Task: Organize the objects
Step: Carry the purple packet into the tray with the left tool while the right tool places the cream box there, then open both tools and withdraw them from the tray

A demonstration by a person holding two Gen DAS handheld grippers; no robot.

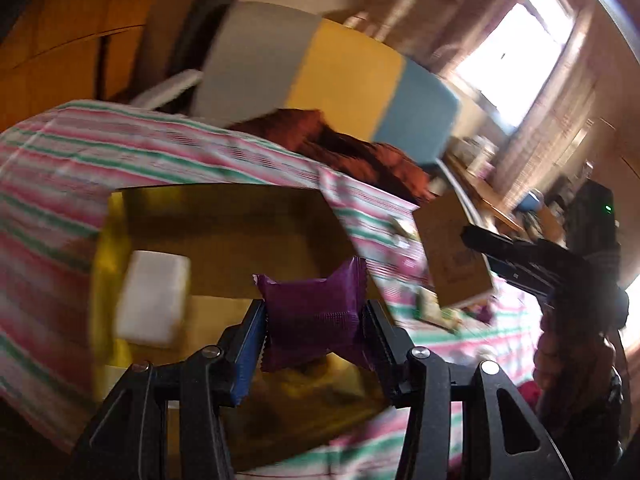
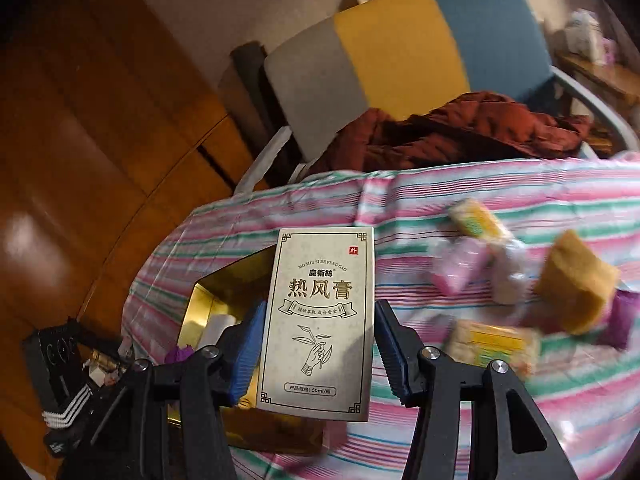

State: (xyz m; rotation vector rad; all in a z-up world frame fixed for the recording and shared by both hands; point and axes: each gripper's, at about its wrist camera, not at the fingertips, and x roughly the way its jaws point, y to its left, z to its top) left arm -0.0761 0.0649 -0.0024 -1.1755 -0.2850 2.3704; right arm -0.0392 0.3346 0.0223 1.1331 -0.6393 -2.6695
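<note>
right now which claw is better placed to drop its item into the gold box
Left. The left claw holds the purple foil packet right over the open gold box. The right claw holds the beige printed carton beside it.

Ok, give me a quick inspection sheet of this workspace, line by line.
Surface: striped cloth covering the table.
Job's things: gold box, open, holding a white block; purple packet; printed carton.
Clutter: loose wrapped snacks on the cloth, blurred.
Grippers: left hand-held gripper shut on the purple packet; right hand-held gripper shut on the printed carton.
Cables: nothing seen.
Surroundings: chair with red-brown garment; bright window.
</note>
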